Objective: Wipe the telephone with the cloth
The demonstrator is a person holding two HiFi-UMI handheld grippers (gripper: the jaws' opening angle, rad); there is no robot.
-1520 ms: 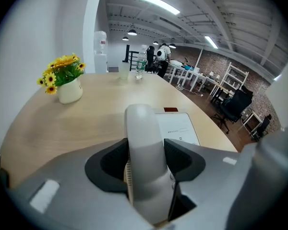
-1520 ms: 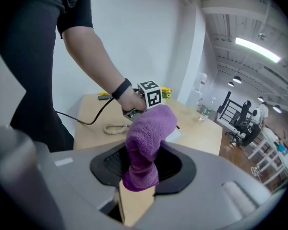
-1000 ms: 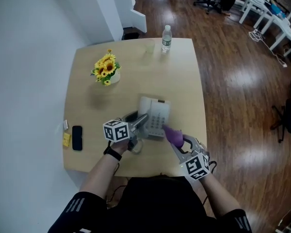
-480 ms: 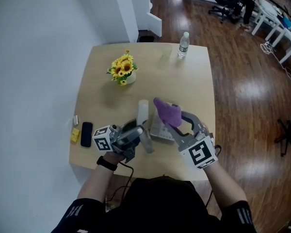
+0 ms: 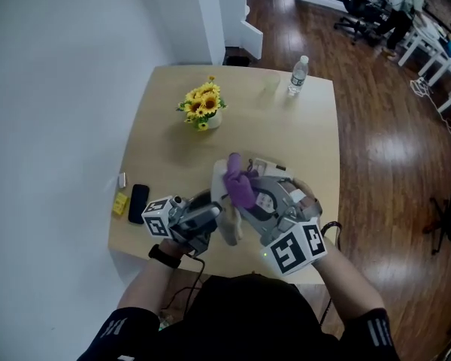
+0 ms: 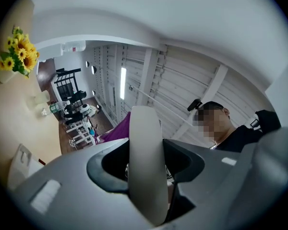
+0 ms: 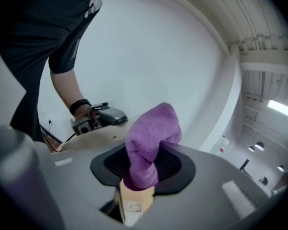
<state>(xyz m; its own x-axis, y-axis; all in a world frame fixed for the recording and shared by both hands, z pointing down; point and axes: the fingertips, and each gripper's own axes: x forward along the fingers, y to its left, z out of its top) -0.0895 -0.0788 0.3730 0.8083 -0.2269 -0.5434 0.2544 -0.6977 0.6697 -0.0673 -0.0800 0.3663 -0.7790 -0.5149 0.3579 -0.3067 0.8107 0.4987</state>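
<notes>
Head view: left gripper [image 5: 213, 215] clamped on the telephone handset [image 5: 225, 173], right gripper [image 5: 249, 201] pinching the cloth [image 5: 240, 187] against its right flank; left gripper view: handset's long axis runs straight out along the jaws (cloth just behind); right gripper view: cloth wad stands clear of the shut jaws.

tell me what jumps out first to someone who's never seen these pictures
The purple cloth stands out most, pinched in the jaws of the right gripper over the near middle of the table. Beside it, the pale handset is clamped in the left gripper. After that, the sunflowers at the table's far left.
</notes>
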